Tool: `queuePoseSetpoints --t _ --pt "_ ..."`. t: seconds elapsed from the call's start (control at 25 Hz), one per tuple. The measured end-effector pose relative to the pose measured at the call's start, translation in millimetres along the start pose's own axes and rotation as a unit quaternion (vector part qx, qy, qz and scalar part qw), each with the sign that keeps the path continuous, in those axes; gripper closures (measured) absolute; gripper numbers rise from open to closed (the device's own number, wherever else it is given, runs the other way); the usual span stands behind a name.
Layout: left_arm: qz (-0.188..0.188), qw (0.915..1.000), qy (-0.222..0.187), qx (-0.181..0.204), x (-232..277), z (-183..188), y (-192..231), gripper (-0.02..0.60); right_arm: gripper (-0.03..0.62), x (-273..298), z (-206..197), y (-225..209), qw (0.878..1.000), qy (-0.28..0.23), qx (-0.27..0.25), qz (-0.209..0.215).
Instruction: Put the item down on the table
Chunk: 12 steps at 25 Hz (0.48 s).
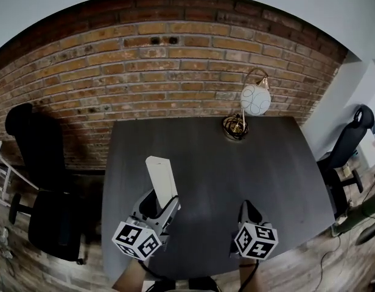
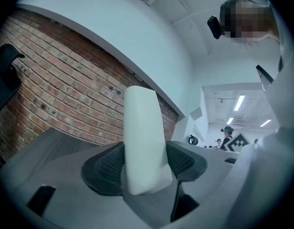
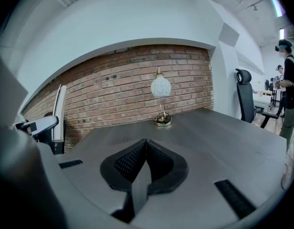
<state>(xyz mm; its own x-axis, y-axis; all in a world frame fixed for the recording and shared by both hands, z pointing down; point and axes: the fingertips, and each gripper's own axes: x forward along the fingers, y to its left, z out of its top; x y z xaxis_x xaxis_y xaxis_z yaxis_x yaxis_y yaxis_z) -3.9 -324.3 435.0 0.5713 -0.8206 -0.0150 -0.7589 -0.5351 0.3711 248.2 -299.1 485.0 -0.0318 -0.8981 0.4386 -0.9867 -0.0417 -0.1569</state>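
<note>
A flat white oblong item [image 1: 161,179] sticks up and away from my left gripper [image 1: 167,203], which is shut on its lower end above the near left of the dark table [image 1: 206,163]. In the left gripper view the white item [image 2: 142,137] stands between the two black pads [image 2: 106,165], tilted toward the ceiling. My right gripper [image 1: 246,210] hovers over the near right of the table. Its jaws are shut, pads pressed together with nothing between them [image 3: 146,152]. The white item [image 3: 58,112] also shows at the left of the right gripper view.
A table lamp [image 1: 248,102] with a white globe shade and brass base stands at the table's far edge, before a brick wall [image 1: 145,72]. Black office chairs stand left [image 1: 38,181] and right [image 1: 349,145] of the table. People stand far off in the room [image 3: 288,80].
</note>
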Motion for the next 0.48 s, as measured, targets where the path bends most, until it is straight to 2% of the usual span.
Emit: queuePoseSetpoints --t 0.32,0.48 --pt "-0.005 0.9983 0.058 -0.006 -10.0 -44.7 11.4 0.288 0.562 -3.8 -41.7 -13.1 0.999 0.038 0.016 -0.018" --pt "-0.014 0.9966 0.081 0.005 -15.5 -61.9 20.6 0.288 0.562 0.0 -59.2 -17.3 0.998 0.052 0.017 -0.020"
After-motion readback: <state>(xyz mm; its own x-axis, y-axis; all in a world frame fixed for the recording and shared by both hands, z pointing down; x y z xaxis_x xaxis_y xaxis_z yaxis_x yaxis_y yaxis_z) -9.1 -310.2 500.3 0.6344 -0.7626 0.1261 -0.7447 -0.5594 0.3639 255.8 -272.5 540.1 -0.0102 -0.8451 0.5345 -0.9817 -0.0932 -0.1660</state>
